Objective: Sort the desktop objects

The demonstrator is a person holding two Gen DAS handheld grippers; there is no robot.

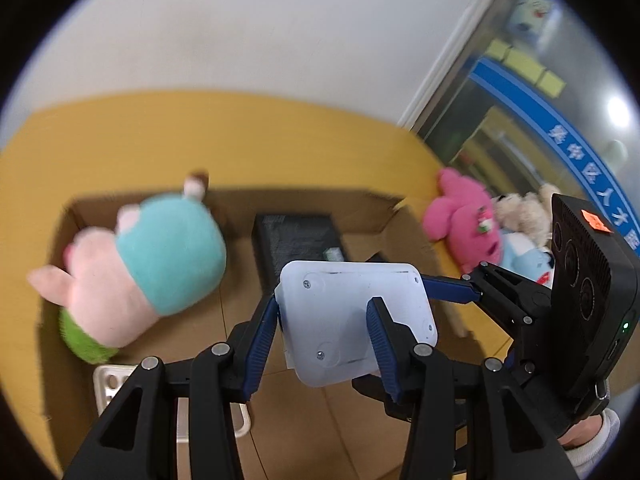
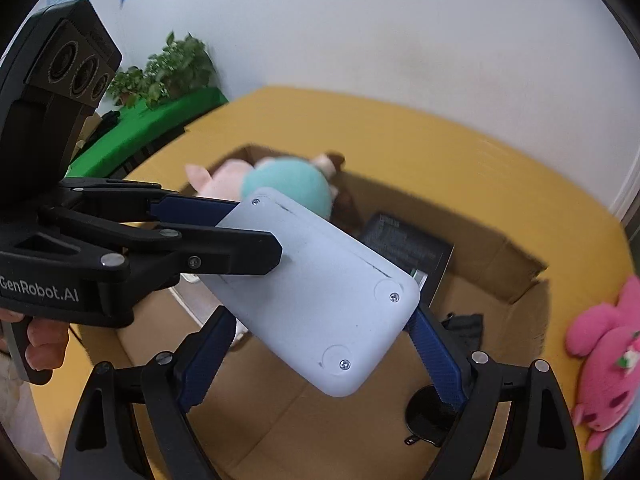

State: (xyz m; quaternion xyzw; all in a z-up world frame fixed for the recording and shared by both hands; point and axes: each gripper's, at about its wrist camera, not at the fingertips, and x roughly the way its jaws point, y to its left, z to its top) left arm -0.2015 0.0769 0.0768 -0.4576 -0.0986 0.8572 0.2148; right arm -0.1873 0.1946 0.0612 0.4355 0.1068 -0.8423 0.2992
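Note:
A flat white plastic device (image 1: 356,320) with rounded corners and small screws is held above an open cardboard box (image 1: 384,216). My left gripper (image 1: 324,324) is shut on its two long sides. My right gripper (image 2: 320,312) is shut on the same device (image 2: 320,300), its blue pads against the device's edges. In the right wrist view the left gripper's fingers (image 2: 224,256) reach in from the left onto the device. Inside the box lie a pink and teal plush (image 1: 140,264) and a black box (image 1: 296,236).
The cardboard box (image 2: 516,276) stands on a yellow table (image 1: 200,140). A pink plush (image 1: 464,220), a beige plush (image 1: 520,212) and a blue plush lie to its right. A silver item (image 1: 112,384) and a black round object (image 2: 428,420) lie in the box's near part.

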